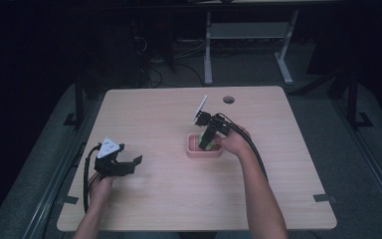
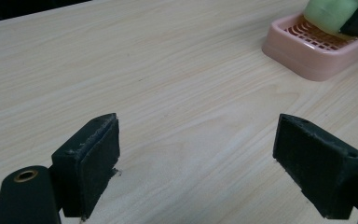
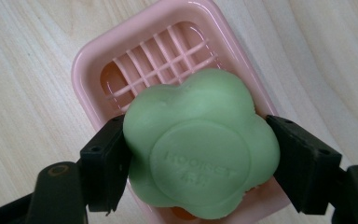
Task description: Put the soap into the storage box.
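- A dim lab or test room: a lone pale wood-grain tabletop point(image 1: 169, 199) stands on grey floor, its surroundings in near darkness.
- Behind it, the white metal legs of a second workbench point(image 1: 208, 55) rise from the floor, with loose cables point(image 1: 179, 50) trailing beneath.
- Dark stands point(image 1: 78, 99) flank the tabletop on either side.
- Strips of tape point(image 1: 326, 197) mark its near corners, suggesting a fixed recording setup.
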Demonstrator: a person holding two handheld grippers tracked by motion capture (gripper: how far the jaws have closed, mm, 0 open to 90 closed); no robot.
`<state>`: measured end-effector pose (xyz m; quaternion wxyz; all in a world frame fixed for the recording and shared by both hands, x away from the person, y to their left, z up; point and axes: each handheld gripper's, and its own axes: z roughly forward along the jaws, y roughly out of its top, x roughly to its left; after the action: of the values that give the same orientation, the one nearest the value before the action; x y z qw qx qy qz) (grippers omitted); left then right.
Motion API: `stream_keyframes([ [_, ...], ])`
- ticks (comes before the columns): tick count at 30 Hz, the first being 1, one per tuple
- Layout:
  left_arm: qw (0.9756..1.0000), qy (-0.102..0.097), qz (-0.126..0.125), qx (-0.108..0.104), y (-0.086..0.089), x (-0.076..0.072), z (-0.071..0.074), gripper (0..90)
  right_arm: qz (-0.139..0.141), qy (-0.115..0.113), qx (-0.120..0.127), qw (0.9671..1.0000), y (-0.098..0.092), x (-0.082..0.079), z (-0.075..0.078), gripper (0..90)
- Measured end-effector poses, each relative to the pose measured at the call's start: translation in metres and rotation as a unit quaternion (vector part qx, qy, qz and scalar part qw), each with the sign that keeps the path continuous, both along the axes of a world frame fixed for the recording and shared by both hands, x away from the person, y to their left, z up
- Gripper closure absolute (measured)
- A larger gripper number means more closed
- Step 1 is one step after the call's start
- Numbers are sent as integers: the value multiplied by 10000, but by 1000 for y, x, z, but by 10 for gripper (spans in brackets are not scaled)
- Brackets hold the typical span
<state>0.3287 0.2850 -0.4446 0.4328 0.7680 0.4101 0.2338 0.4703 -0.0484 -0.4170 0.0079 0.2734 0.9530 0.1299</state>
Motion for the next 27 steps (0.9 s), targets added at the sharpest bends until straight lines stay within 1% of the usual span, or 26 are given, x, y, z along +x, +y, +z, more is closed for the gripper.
stream_keyframes([
  [6,10000,-3,-23,12,-1,0,0,143,16,-37,17,10000,-2,-1,2,258],
  [8,10000,-6,-15,6,-1,0,0,143,-29,-17,37,10000,-2,-1,3,258],
  [12,10000,27,-29,22,0,0,0,143,-25,-15,-13,10000,-2,-1,2,258],
  [17,10000,3,-41,37,-1,0,0,143,-55,-23,-12,10000,-3,-2,3,257],
  [20,10000,9,-17,-4,0,0,0,143,-50,-47,8,10000,-4,-2,4,256],
  [23,10000,1,-5,-1,0,0,0,143,-61,-56,10,10000,-5,-2,4,255],
  [25,10000,15,-15,14,0,0,0,143,-58,-33,65,10000,-5,-2,6,257],
  [27,10000,15,-19,20,0,0,0,143,-46,-71,162,9998,-5,-2,8,266],
])
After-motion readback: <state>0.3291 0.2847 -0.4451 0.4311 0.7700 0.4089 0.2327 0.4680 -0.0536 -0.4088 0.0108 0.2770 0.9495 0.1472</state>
